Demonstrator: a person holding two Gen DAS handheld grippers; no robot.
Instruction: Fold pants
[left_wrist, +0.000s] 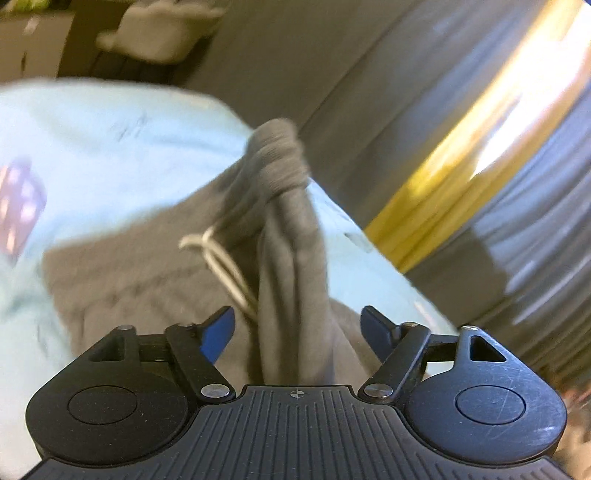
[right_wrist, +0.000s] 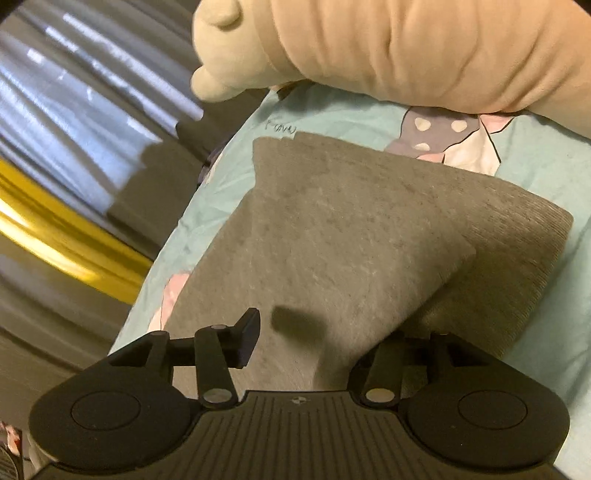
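Note:
Grey pants (left_wrist: 147, 280) lie on a pale teal bedsheet (left_wrist: 110, 129). In the left wrist view their waistband end rises as a bunched ridge with a white drawstring (left_wrist: 221, 258) hanging from it. My left gripper (left_wrist: 297, 328) is open, its blue pads standing clear on either side of that ridge. In the right wrist view the pants (right_wrist: 332, 221) lie folded, one grey flap over a ribbed layer. My right gripper (right_wrist: 317, 347) is open over the near end of the flap. Its left finger (right_wrist: 247, 339) shows; the right one is hidden under the cloth.
A beige plush cushion (right_wrist: 406, 48) lies on the sheet (right_wrist: 369, 118) beyond the pants. The bed edge runs down the left of the right wrist view, with blurred floor and a yellow band (right_wrist: 55, 236) beyond it. A white object (left_wrist: 159, 33) sits far back.

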